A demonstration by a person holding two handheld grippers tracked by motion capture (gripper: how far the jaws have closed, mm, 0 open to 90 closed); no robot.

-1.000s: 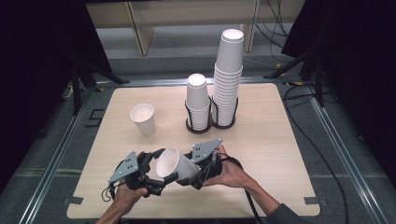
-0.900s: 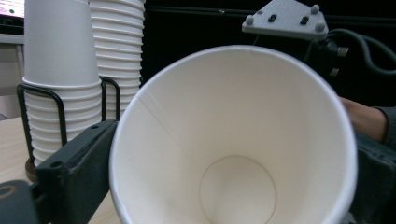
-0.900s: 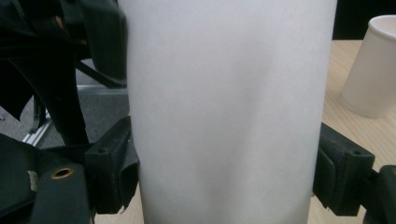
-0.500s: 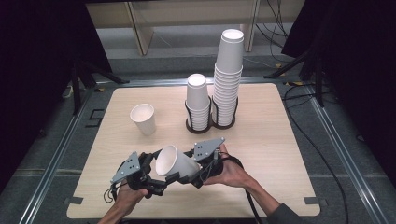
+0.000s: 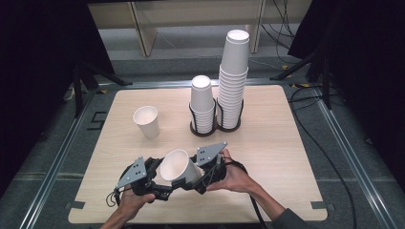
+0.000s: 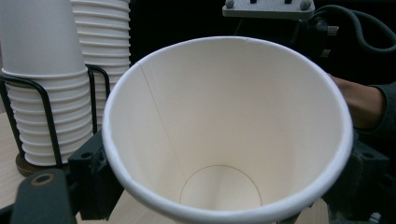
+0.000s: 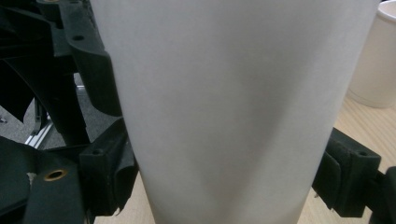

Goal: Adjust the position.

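A white paper cup [image 5: 176,167] lies tilted above the table's front edge, mouth up and to the left, held between both grippers. My right gripper [image 5: 196,176] is shut on its body; in the right gripper view its pads [image 7: 109,179] press the cup's wall [image 7: 233,116] from both sides. My left gripper [image 5: 162,179] straddles the mouth end. In the left gripper view I look into the open cup [image 6: 224,140], with my left gripper [image 6: 226,170] around it and a pad [image 6: 93,170] against the wall just behind the rim. Its jaws have just been closing with the cup between them.
One loose cup [image 5: 146,121] stands upright at the left middle of the table [image 5: 286,143]. A black wire holder [image 5: 210,125] at the back centre carries a short cup stack [image 5: 202,105] and a tall stack [image 5: 234,81]. Dark floor and cables surround the table.
The cup has shifted a touch to the right between the grippers. Both hands have stayed in place.
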